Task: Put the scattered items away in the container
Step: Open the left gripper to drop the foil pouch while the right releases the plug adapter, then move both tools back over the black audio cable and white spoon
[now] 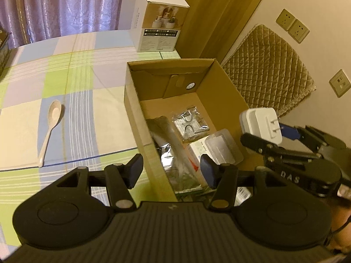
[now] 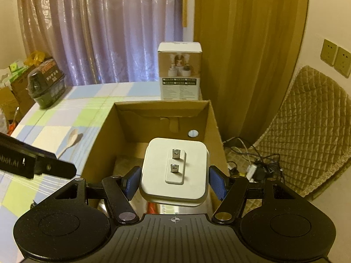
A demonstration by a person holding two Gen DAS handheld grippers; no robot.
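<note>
The right gripper (image 2: 174,179) is closed on a white plug adapter (image 2: 174,171), its blue pads (image 2: 133,182) pressed against the adapter's two sides, the two metal prongs facing away from the camera. It holds the adapter in the air above the open cardboard box (image 2: 210,118), over the near part of the box's inside; in the left wrist view the adapter (image 1: 262,123) sits above the box's right wall, clear of what lies inside. The left gripper (image 1: 171,171) is spread wide with nothing between its pads (image 1: 137,168), hanging over the near left wall of the box (image 1: 131,100). Inside the box lie a clear bag of small metal parts (image 1: 190,123), a silver foil pouch (image 1: 167,153), a clear plastic case (image 1: 221,146) and a white carton (image 1: 195,151) partly under it. The box stands at the right edge of a table covered by a checked cloth (image 1: 65,70). A pale spoon (image 1: 50,127) lies on the cloth well left of the box, bowl away from the camera. A white product carton (image 1: 159,22) stands upright just behind the box at the table's far right corner. A dark container (image 2: 47,85) sits at the far left edge of the table.
</note>
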